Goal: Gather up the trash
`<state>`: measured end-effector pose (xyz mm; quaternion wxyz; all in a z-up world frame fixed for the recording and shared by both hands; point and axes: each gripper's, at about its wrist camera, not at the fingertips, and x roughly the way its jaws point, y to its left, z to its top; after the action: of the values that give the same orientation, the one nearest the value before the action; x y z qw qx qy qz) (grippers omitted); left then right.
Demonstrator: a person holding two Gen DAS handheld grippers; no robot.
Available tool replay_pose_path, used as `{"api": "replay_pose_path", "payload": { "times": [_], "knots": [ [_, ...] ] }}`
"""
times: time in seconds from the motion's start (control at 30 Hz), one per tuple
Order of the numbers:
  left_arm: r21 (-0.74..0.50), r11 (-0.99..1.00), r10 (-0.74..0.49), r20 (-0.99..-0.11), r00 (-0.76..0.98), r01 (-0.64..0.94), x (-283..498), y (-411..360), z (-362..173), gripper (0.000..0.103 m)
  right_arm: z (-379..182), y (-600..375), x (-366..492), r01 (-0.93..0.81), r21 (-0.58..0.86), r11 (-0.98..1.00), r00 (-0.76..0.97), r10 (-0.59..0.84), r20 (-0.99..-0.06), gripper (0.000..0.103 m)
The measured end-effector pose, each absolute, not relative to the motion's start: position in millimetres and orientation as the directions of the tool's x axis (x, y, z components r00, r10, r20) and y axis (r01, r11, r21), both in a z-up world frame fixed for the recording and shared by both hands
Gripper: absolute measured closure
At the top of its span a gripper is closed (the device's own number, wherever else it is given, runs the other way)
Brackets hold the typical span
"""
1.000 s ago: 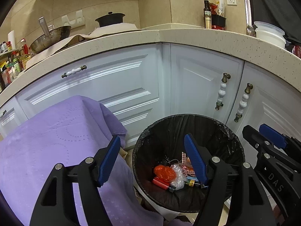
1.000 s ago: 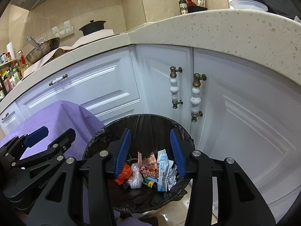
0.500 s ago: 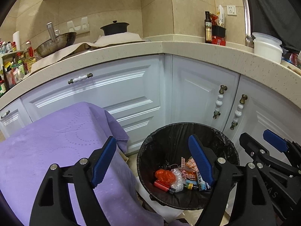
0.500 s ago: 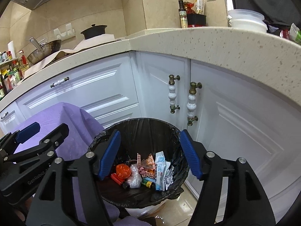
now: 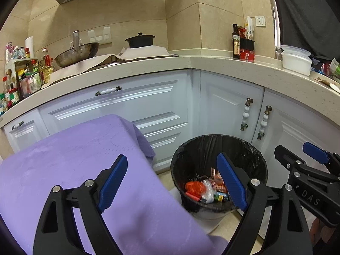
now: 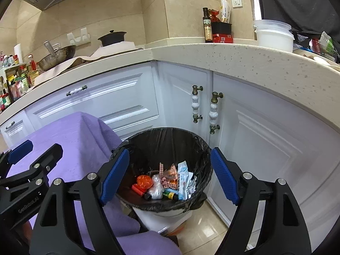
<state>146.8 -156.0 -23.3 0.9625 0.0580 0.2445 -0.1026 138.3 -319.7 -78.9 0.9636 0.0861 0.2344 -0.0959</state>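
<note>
- Trash [image 6: 167, 182] is lying heaped in the black-lined bin [image 6: 204, 148] on the floor, by the corner cabinets.
- We are backing both grippers away; left gripper [image 5: 172, 182] and right gripper [image 6: 170, 174] jaws are opening wide, nothing between them.
- We are judging the drop done.
- Blue-white wrapper [image 6: 183, 177] is pointing up toward the cabinets.

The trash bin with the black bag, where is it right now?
The trash bin sits on the floor against the white corner cabinets, right of the purple cloth, low and central in the right wrist view.
</note>
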Motion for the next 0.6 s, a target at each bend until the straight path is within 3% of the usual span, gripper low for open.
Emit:
{"api": "replay_pose_path", "payload": {
  "times": [0.6],
  "knots": [
    [0.028,0.978,-0.172,-0.461,0.871,0.208,101,-116,-18,0.019,-65,-280,84,0.192,0.071,0.979,0.888,-0.142,-0.437,0.025]
  ]
}}
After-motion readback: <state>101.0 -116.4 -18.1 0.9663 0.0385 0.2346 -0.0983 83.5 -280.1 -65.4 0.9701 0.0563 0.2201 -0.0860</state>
